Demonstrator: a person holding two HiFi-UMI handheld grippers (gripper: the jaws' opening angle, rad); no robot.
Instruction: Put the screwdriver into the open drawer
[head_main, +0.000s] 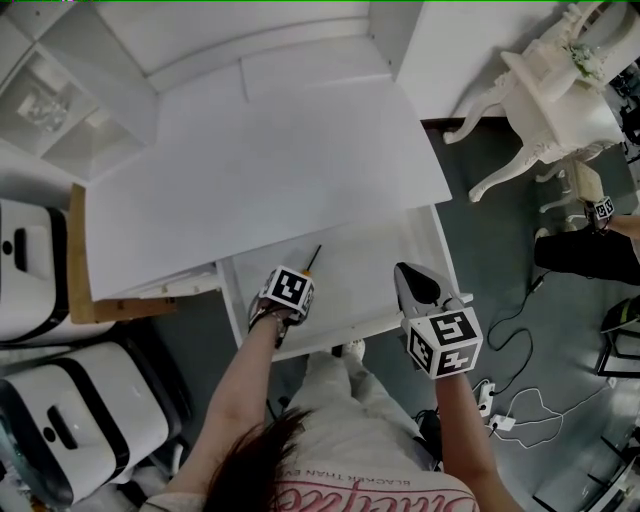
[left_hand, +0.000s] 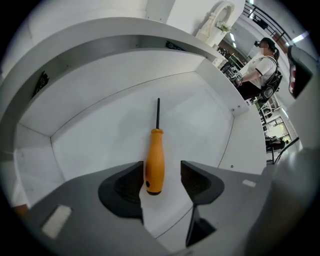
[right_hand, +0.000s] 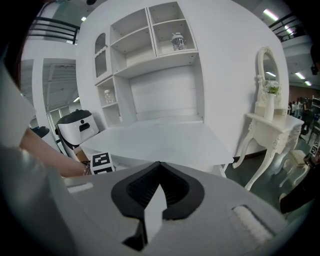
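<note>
Left tongs (left_hand: 161, 171) stand released astride the screwdriver (left_hand: 155, 150), which lies flat on the open drawer (left_hand: 200, 115) floor, orange handle nearest, shaft pointing away toward the drawer's back. Right tongs (right_hand: 159, 167) hover clenched and empty, facing the desk (head_main: 270, 150).

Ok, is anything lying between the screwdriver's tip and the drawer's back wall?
Nothing. The left gripper view shows only the bare white floor of the drawer from the tip of the screwdriver to the back wall.
</note>
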